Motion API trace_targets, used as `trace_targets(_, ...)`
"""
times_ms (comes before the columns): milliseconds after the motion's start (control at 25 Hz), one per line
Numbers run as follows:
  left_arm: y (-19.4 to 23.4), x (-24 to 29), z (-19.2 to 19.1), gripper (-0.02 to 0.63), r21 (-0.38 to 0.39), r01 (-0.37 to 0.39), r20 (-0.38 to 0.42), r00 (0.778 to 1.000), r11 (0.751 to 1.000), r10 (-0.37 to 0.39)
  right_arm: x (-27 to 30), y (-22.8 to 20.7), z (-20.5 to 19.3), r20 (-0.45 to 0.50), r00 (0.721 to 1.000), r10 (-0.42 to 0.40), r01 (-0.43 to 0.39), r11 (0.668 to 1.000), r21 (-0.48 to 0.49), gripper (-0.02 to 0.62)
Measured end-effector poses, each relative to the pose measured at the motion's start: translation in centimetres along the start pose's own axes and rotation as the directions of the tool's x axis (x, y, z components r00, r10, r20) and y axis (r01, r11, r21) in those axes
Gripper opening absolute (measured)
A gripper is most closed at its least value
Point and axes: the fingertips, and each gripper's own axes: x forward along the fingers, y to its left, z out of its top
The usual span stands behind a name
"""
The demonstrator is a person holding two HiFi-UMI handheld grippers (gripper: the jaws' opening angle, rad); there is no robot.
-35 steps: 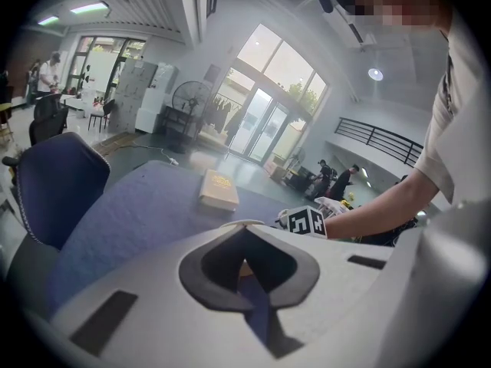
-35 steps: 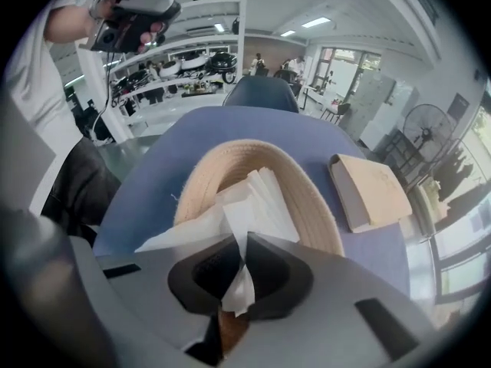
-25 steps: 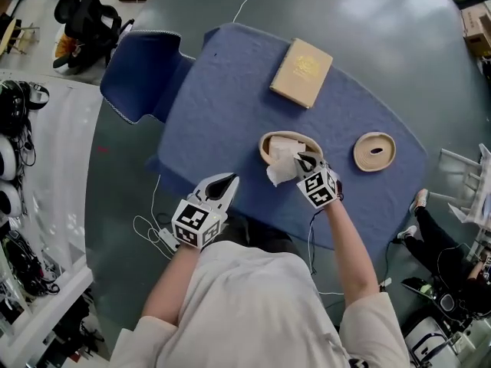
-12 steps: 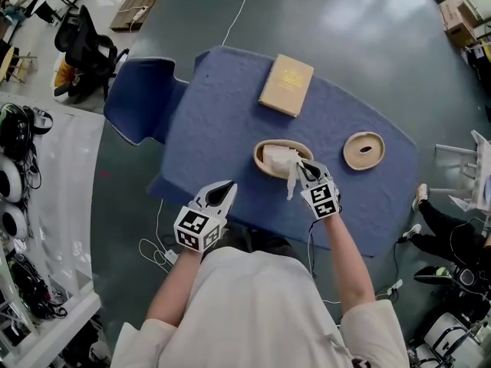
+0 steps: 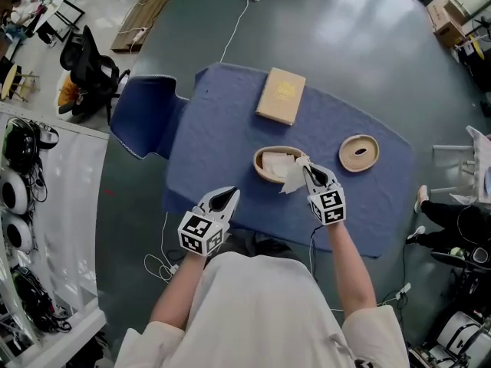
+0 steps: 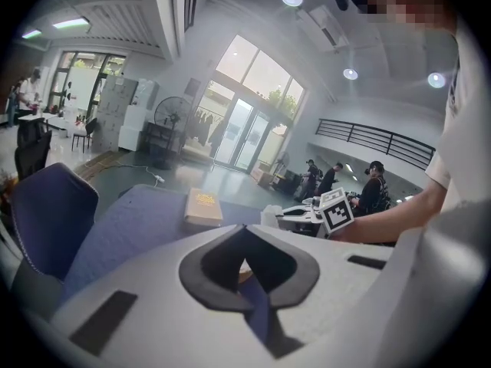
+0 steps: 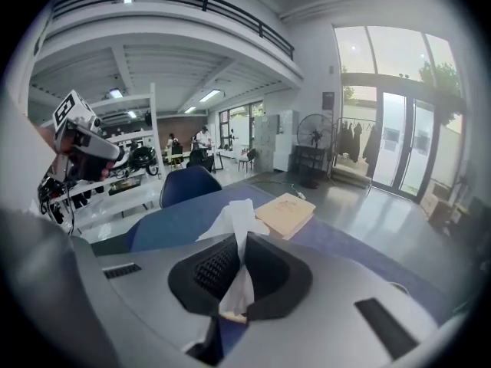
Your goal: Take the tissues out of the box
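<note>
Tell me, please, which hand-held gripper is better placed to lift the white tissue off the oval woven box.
Right: the right hand-held gripper is shut on the white tissue; the left hand-held gripper is empty.

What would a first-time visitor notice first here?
The white tissue pinched in the right gripper, held at the rim of the oval woven basket in the middle of the blue table. Beyond lie a tan book and, to the right, a round woven lid; the left gripper hangs shut and empty at the near edge.
</note>
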Motion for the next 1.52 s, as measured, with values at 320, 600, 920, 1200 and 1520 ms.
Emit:
trace_targets(320,-4.4,-4.6,2.7,0.006,0.047,0.035,0.036,0.999,0.998,-0.037,-8.6,2.2,6.1,0.141,0.988,-0.065,0.059,0.997,0.046,0.038)
trace_targets(600,-11.0,-7.5,7.6,0.006,0.108,0.063,0.083,0.994,0.992,-0.073,-19.8,2.3,11.9,0.265,0.958,-0.106,0.086,0.993,0.085,0.038)
trace_targets(920,-18.0,-11.2,14.0,0.006,0.157,0.073,0.153,0.983,0.985,-0.098,-32.6,1.6,17.5,0.370,0.915,-0.161,0.122,0.984,0.126,0.038)
trace_targets(1200,-20.3,-14.1,17.9,0.006,0.200,0.085,0.210,0.970,0.976,-0.127,-39.2,1.8,21.6,0.458,0.861,-0.221,0.172,0.974,0.146,0.039)
trace_targets(1520,-23.3,-14.6,20.9,0.006,0.250,0.080,0.250,0.957,0.965,-0.144,-45.0,0.6,23.4,0.500,0.824,-0.268,0.217,0.963,0.160,0.038)
